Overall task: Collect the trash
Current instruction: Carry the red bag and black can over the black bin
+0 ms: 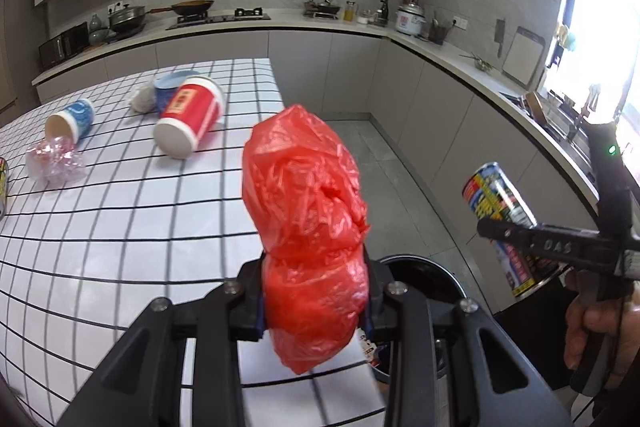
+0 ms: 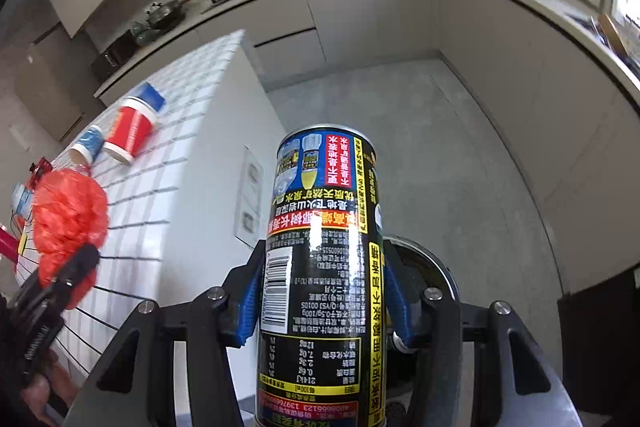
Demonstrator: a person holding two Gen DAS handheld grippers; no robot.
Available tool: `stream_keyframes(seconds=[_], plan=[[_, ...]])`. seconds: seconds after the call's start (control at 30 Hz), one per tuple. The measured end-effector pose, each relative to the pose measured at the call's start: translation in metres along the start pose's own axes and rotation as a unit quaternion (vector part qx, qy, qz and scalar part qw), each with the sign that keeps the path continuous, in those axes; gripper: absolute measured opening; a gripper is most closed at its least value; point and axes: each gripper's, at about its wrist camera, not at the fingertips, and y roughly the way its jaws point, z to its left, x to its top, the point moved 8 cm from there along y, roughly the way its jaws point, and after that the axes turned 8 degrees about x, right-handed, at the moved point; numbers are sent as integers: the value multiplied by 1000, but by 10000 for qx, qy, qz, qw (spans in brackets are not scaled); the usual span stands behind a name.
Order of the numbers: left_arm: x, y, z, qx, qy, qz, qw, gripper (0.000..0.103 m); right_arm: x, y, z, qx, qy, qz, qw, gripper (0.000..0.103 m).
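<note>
Our left hand-held gripper (image 1: 316,301) is clamped on the crumpled red plastic bag (image 1: 306,195); our right hand-held gripper (image 2: 322,301) is clamped on the upright can (image 2: 322,247). The trash bin (image 2: 430,267) sits just below and beyond, nearer the right.

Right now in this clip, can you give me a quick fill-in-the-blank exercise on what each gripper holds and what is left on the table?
1. The left gripper is shut on a crumpled plastic bag coloured ____.
2. The right gripper is shut on a tall black ____.
3. On the checked tablecloth, the big red cup lies on its ____.
4. Below both grippers stands a round, open ____.

Missing words: red; can; side; bin
</note>
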Motion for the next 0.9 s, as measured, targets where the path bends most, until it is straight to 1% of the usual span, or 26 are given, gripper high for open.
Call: stream_keyframes(seconds=[0.1, 0.23, 0.33, 0.47, 0.5, 0.53, 0.57, 0.67, 0.73, 0.9], plan=[[-6, 3, -26, -7, 2, 61, 10000, 35, -15, 7, -30, 9, 98, 156, 9998, 55], [-12, 10, -61, -53, 64, 115, 9999, 35, -26, 14, -54, 91, 70, 326, 9994, 55], [-20, 16, -86, -83, 108, 184, 9997, 35, -33, 27, -70, 189, 32, 506, 9985, 55], [-35, 29, -107, -44, 112, 294, 9995, 35, -44, 55, -76, 426, -117, 826, 9956, 56], [-38, 32, -110, -16, 114, 330, 9994, 35, -47, 64, -75, 441, -254, 928, 9944, 61], [-44, 37, -111, 12, 100, 387, 9992, 35, -50, 75, -77, 377, -355, 1031, 9933, 69], [-49, 40, -113, 35, 77, 445, 9990, 35, -53, 84, -80, 324, -410, 1114, 9924, 82], [-64, 47, -114, 138, 15, 568, 9983, 35, -51, 88, -94, 254, -346, 1015, 9939, 82], [-73, 49, -112, 227, -33, 628, 9978, 35, -49, 84, -104, 292, -169, 930, 9951, 82], [-86, 56, -114, 413, -145, 747, 9962, 35, -44, 69, -117, 242, -151, 769, 9966, 82]])
